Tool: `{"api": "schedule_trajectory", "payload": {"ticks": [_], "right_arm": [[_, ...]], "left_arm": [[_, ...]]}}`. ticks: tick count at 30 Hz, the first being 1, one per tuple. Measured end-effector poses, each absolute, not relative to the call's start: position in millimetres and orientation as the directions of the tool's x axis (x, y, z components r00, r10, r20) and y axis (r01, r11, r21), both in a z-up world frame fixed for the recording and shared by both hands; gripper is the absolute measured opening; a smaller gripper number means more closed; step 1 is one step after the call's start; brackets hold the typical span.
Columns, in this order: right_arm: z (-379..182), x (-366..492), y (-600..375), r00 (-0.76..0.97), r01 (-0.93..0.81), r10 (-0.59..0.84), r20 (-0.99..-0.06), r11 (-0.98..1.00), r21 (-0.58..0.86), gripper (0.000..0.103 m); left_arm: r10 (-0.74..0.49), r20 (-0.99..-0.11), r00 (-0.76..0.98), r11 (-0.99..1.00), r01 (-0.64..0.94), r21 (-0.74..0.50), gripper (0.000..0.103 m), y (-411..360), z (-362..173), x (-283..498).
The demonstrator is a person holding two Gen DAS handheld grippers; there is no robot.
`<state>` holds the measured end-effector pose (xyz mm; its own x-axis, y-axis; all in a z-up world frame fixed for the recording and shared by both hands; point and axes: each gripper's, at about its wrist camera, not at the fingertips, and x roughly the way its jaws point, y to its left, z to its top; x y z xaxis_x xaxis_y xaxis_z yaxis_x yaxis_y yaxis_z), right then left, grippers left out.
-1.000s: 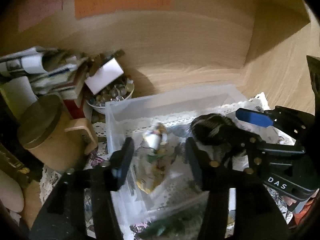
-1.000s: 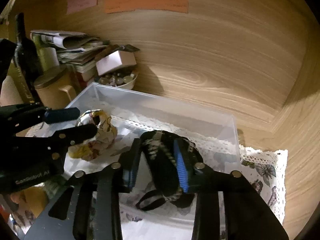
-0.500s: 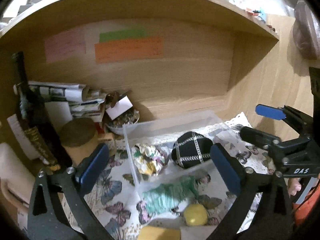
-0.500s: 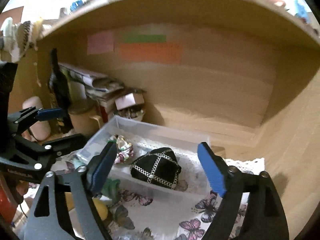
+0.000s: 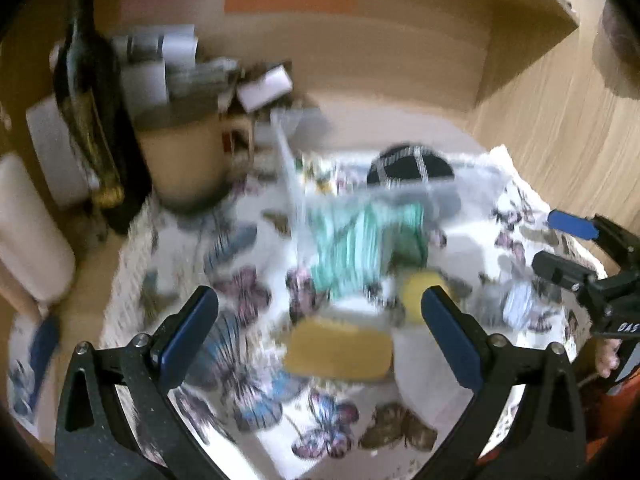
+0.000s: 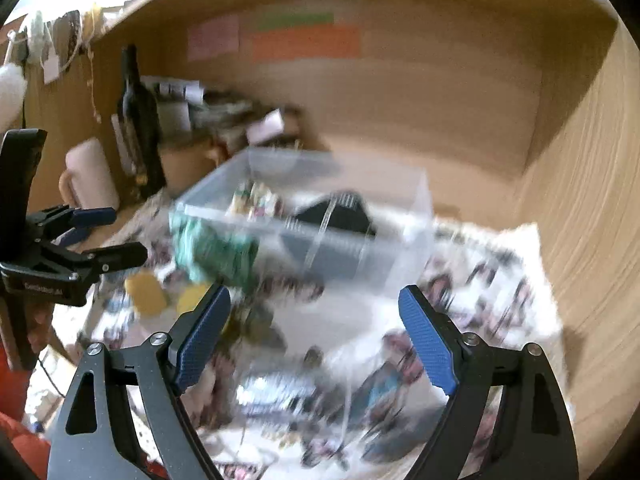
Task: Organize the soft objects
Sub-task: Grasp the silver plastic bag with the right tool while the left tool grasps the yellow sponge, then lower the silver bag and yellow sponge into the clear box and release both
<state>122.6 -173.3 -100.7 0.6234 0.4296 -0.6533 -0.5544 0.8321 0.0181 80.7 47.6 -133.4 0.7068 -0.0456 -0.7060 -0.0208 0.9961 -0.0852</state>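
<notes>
Both views are motion-blurred. A clear plastic bin (image 6: 360, 236) stands on a butterfly-print cloth (image 5: 240, 288). In it lie a black pouch with silver bands (image 5: 412, 162) (image 6: 340, 212) and a crumpled floral cloth (image 6: 256, 200). Outside the bin's near wall lie a green knitted item (image 5: 360, 236) (image 6: 212, 248), a yellow ball (image 5: 420, 292) and a yellow sponge (image 5: 340, 354). My left gripper (image 5: 320, 328) is open and empty, above the sponge. My right gripper (image 6: 316, 332) is open and empty, in front of the bin.
A tan lidded mug (image 5: 188, 152), a dark bottle (image 5: 88, 112), stacked papers and a white box (image 5: 264, 88) crowd the back left. Wooden shelf walls close the back and right. A pale cylinder (image 6: 92, 176) stands at the left.
Both grippers opened, let go of the floral cloth and the black pouch in the bin, and pulled back. Both now move down toward the cloth in front of the bin.
</notes>
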Motion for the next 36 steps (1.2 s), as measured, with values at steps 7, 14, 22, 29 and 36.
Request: {"api": "schedule_trajectory", "payload": {"ticks": [7, 14, 22, 29, 36], "right_arm": [[-140, 115, -168, 0.544, -0.548, 0.405, -0.735, 0.835, 0.055, 0.085], [-159, 113, -171, 0.5, -0.537, 0.391, -0.772, 0.84, 0.077, 0.083], [-158, 109, -175, 0.507, -0.536, 0.415, -0.755, 0.838, 0.1, 0.048], [-148, 106, -181, 0.538, -0.516, 0.418, -0.732, 0.85, 0.105, 0.038], [-127, 108, -190, 0.591, -0.501, 0.419, -0.689, 0.86, 0.093, 0.037]], "left_arm": [[-0.038, -0.764, 0.644, 0.995, -0.051, -0.092, 0.103, 54, -168, 77], [-0.073, -0.757, 0.649, 0.992, -0.033, -0.124, 0.103, 53, -178, 78], [-0.15, -0.739, 0.656, 0.985, 0.033, -0.171, 0.076, 45, -178, 80], [-0.118, -0.718, 0.686, 0.992, 0.044, -0.122, 0.058, 37, -167, 78], [-0.089, -0.676, 0.731, 0.994, 0.021, -0.108, 0.058, 46, -142, 77]]}}
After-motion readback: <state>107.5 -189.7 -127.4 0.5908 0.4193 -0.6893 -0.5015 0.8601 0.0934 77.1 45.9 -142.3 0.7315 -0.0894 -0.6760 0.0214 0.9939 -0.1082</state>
